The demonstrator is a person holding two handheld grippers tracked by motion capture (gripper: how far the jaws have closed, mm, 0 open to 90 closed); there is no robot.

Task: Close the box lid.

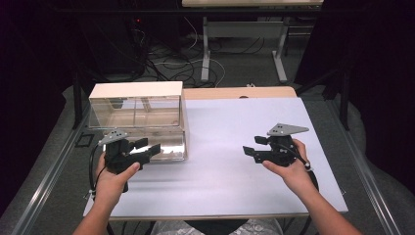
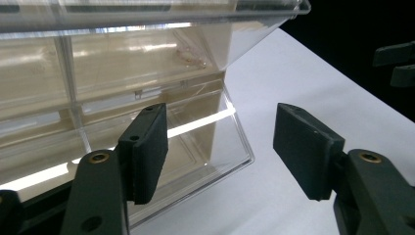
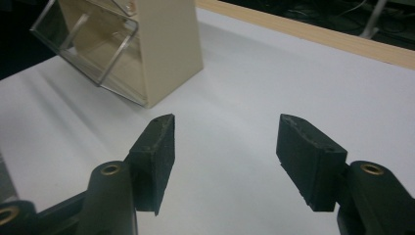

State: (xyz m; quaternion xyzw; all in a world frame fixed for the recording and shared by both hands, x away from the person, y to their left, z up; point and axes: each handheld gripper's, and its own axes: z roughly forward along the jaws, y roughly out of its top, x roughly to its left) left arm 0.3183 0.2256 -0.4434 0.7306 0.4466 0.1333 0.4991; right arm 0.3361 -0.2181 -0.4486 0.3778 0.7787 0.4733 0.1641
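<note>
- Two grippers are hovering over the table [image 1: 230,196], jaws wide, holding nothing.
- Left gripper [image 1: 149,147] is sitting just beside the clear box [image 1: 137,117].
- Right gripper [image 1: 252,150] is waiting far right.

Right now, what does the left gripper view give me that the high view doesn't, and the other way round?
Left gripper view alone: a close look through the clear box's front, with its inner dividers and open clear flap, and the left gripper open beside that flap, nothing between the jaws. High view alone: both hands, the box's cream top, the whole white table, and the floor cables beyond. Both share the box, the white surface, and the right gripper, open and apart from the box.
</note>
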